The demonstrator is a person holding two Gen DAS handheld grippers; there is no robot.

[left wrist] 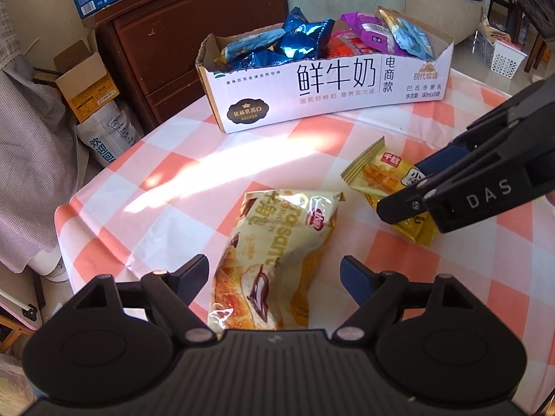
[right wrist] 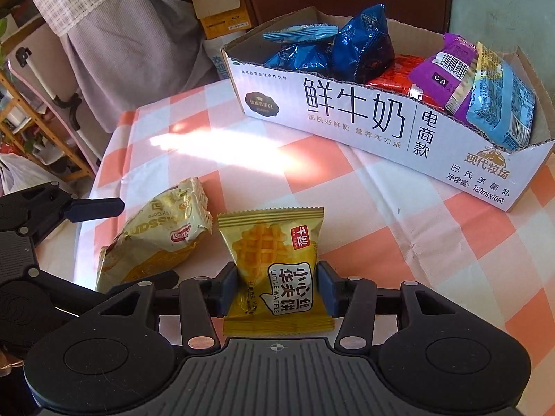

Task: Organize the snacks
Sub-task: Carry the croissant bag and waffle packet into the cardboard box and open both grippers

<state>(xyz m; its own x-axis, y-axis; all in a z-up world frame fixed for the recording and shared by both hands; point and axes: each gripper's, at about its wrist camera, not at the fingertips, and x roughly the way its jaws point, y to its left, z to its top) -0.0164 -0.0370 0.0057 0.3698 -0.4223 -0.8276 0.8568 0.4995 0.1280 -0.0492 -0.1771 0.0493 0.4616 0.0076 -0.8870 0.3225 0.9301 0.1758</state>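
1. Left wrist view: round table under a pink-and-white checked plastic cloth (left wrist: 166, 159) fills the frame; sun stripe across it.
2. White cardboard milk carton tray with black lettering (left wrist: 333, 100) at 12 o'clock, already stuffed with blue, red and purple foil snack packets (left wrist: 301, 38). Likely the destination.
3. Cream-and-gold puffed croissant packet (left wrist: 277, 253) lies flat near centre, running toward 6 o'clock, between the wide-spread jaws of the left gripper (left wrist: 275, 274); pads stand clear of it on both sides, nothing held. Judged light, air-filled, crinkly and slippery film; soft pastry inside would crush. Best taken across the plump middle with a gentle squeeze, not by the thin crimped ends.
4. Small yellow waffle packet (right wrist: 274, 263) at 3 o'clock of the croissant, just beside it. Right gripper (right wrist: 275, 287) is clamped on it, blue pads pressing both side edges at mid-length. Whether it is lifted off the cloth, cannot tell. Judged light, slick, contents brittle.
5. Both packets remain outside the tray, well apart from it.
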